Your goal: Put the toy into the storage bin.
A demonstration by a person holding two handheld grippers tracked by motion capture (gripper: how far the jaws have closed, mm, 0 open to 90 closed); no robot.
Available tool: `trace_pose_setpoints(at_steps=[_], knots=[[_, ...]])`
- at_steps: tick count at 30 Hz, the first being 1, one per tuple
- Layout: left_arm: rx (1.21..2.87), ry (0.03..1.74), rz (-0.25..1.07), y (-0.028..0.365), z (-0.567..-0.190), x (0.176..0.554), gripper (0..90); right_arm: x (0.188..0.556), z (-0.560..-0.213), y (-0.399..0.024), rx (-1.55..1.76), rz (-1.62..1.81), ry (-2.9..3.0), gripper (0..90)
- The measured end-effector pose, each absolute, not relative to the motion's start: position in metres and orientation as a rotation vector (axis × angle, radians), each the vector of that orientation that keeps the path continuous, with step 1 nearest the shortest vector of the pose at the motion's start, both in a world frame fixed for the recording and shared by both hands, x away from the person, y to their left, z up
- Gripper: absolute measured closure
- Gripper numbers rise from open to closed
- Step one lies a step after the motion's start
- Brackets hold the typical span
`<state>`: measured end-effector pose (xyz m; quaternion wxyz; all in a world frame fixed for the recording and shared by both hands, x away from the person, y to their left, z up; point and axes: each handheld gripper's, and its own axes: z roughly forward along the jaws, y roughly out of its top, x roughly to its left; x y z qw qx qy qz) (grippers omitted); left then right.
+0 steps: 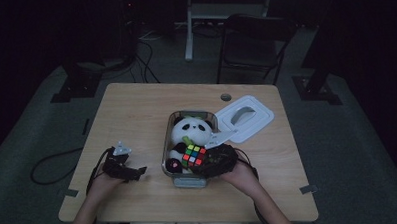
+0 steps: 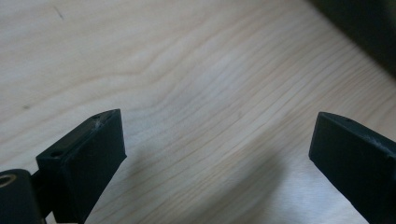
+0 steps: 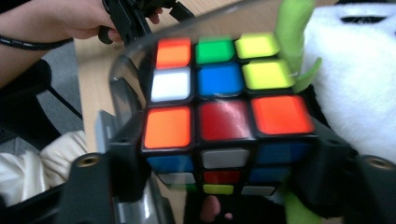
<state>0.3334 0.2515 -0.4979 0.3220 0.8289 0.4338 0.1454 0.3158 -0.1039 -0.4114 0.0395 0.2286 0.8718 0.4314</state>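
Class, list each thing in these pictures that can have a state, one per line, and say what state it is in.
Clear box: open, lid off, holding toys.
Lid: off, lying flat on the table beside the box.
Puzzle cube: scrambled, between the right gripper's jaws, in the box.
Panda toy: lying in the box.
Right gripper: jaws around the cube; contact unclear.
Left gripper: open, nothing between its jaws, over bare table.

Dim room: wooden table [image 1: 136, 109], black chair [image 1: 254, 42] behind (grey floor [image 1: 32, 148]).
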Motion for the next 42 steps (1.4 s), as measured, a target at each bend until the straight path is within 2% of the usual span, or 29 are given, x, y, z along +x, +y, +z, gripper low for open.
trace_pose_setpoints(at_steps=[4,5,11,13,15,16,17,19,20,22,23,24,29,36,37,42], knots=[[2.129,1.113,0.402,0.251,-0.478,0.326,4.2,0.313,-0.404,-0.108,0.695,1.351,2.655,24.8],[2.082,1.07,0.418,0.248,-0.458,0.319,4.2,0.312,-0.401,-0.11,0.701,1.364,2.64,24.8],[2.059,0.907,0.41,0.227,-0.419,0.303,4.3,0.31,-0.377,-0.124,0.704,1.456,2.559,30.6],[2.052,0.868,0.402,0.219,-0.408,0.299,4.3,0.309,-0.368,-0.127,0.694,1.488,2.532,42.8],[2.048,0.818,0.386,0.209,-0.399,0.295,4.3,0.307,-0.366,-0.127,0.69,1.486,2.517,48.3],[2.049,0.787,0.382,0.204,-0.394,0.293,4.4,0.306,-0.365,-0.126,0.695,1.482,2.517,60.0],[2.038,0.77,0.38,0.199,-0.391,0.291,5.6,0.306,-0.365,-0.124,0.694,1.474,2.517,65.4],[2.03,0.723,0.376,0.189,-0.385,0.287,16.6,0.305,-0.366,-0.12,0.687,1.433,2.526,77.9],[2.027,0.705,0.364,0.185,-0.383,0.287,20.1,0.305,-0.368,-0.117,0.686,1.409,2.539,81.6],[2.006,0.681,0.33,0.177,-0.381,0.287,34.4,0.306,-0.37,-0.115,0.687,1.402,2.552,86.2],[2.007,0.663,0.319,0.175,-0.381,0.287,36.8,0.307,-0.371,-0.114,0.686,1.391,2.555,87.5],[2.005,0.635,0.313,0.172,-0.38,0.286,45.5,0.307,-0.372,-0.114,0.697,1.387,2.556,88.4],[2.024,0.546,0.274,0.156,-0.38,0.285,66.4,0.31,-0.377,-0.113,0.708,1.398,2.578,90.0],[2.093,0.48,0.268,0.132,-0.381,0.289,79.5,0.314,-0.38,-0.108,0.734,1.359,2.575,90.0],[2.115,0.46,0.254,0.129,-0.382,0.29,86.8,0.314,-0.38,-0.109,0.741,1.366,2.577,90.0],[2.178,0.459,0.264,0.116,-0.389,0.297,90.0,0.313,-0.384,-0.107,0.725,1.325,2.603,90.0]])
